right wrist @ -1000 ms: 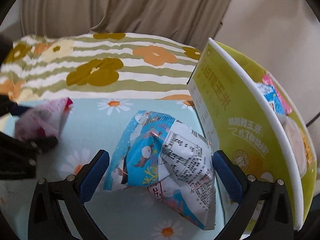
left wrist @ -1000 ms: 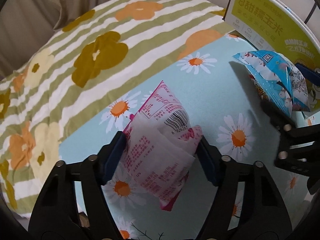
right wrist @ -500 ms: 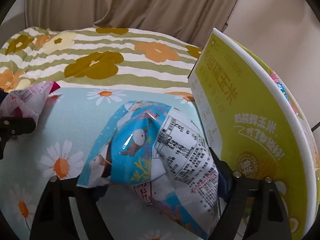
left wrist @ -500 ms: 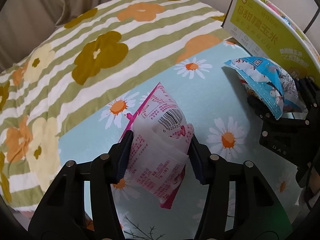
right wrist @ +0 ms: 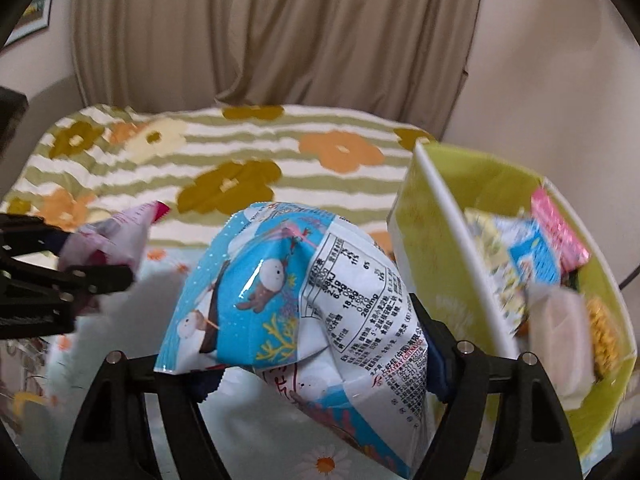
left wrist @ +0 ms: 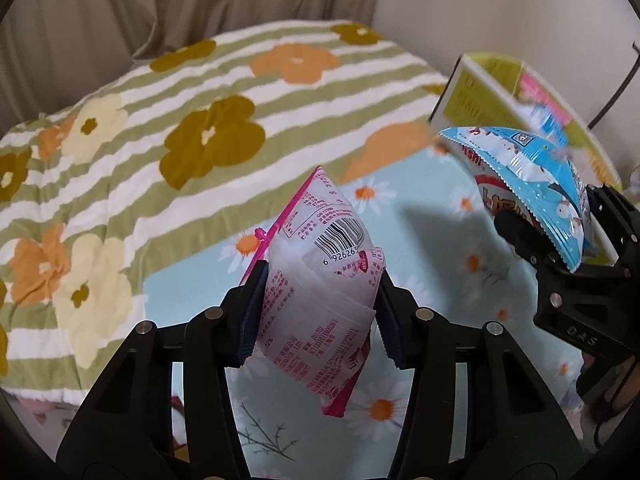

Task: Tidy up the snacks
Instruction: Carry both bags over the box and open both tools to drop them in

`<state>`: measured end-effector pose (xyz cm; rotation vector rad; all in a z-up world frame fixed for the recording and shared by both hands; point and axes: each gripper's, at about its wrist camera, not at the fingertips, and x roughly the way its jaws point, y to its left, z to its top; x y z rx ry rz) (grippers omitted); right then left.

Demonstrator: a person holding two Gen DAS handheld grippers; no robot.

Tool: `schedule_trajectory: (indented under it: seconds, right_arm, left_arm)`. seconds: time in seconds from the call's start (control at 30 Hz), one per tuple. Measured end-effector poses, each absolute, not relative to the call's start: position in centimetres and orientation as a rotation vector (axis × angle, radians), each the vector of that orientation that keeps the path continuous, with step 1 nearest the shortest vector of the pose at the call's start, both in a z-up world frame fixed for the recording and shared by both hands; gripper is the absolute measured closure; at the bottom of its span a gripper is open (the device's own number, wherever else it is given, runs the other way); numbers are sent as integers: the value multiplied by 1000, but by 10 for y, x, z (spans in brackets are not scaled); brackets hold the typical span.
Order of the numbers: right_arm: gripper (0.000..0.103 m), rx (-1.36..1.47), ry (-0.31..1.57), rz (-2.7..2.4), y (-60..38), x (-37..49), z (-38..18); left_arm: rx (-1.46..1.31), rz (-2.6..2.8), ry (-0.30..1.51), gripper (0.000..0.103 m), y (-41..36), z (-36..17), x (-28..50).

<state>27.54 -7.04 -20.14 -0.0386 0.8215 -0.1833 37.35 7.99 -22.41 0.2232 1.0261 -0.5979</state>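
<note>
Left wrist view: left gripper [left wrist: 318, 312] in the lower centre, both pads pressed on a pink snack packet [left wrist: 320, 300], pinched at its middle. Packet white and pink, barcode facing up, one pink corner pointing to the upper left, the lower end hanging below the pads, clear of the light blue daisy cloth [left wrist: 420, 216] underneath. Shadow of the packet on that cloth.

Right edge of the same view: right gripper [left wrist: 560, 240], black, carrying a blue snack packet [left wrist: 532, 176], also off the cloth. Behind it, in the upper right, a yellow-green box [left wrist: 476, 100], blurred, with some pink and blue wrappers inside.

Right wrist view: right gripper [right wrist: 320, 364] at the bottom centre, jaws closing, blue snack packet [right wrist: 296, 300] between them and already squeezed by both pads. Blue side with cartoon figures to the left, white printed side to the right, the lower end hanging down over the daisy cloth [right wrist: 260, 440]. Yellow-green box [right wrist: 480, 184] just beside the packet, on the right of the frame, open at the top, with several snack wrappers [right wrist: 536, 256] lying inside. Left gripper [right wrist: 96, 278] with the pink snack packet [right wrist: 116, 236] at the left edge, a little blurred.

In the upper half of both views: striped green and white blanket [left wrist: 180, 140] with orange and olive flowers, then a beige curtain [right wrist: 280, 32].
</note>
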Motion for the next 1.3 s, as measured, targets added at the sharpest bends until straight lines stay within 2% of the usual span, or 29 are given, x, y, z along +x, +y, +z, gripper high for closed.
schedule_trajectory:
  seconds: [0.3, 0.63, 0.83, 1.1, 1.13, 1.23, 1.3]
  right_arm:
    - [29, 27, 747, -131, -105, 252, -125]
    - [29, -5, 715, -82, -203, 222, -78]
    - [29, -11, 706, -58, -281, 216, -72]
    - [29, -7, 757, 9, -346, 224, -92]
    - [29, -8, 760, 15, -350, 225, -93]
    - [29, 7, 770, 33, -359, 227, -99]
    - [29, 23, 776, 40, -362, 227, -103]
  left_arm:
    - [185, -607, 918, 57, 46, -151, 355]
    - [118, -597, 850, 57, -57, -96, 317]
    - [100, -581, 844, 57, -143, -92, 300]
    - [98, -497, 919, 56, -217, -121, 292]
    - [108, -474, 927, 49, -224, -124, 291]
    - [139, -436, 952, 1, -233, -130, 290]
    - [148, -432, 939, 0, -233, -128, 284]
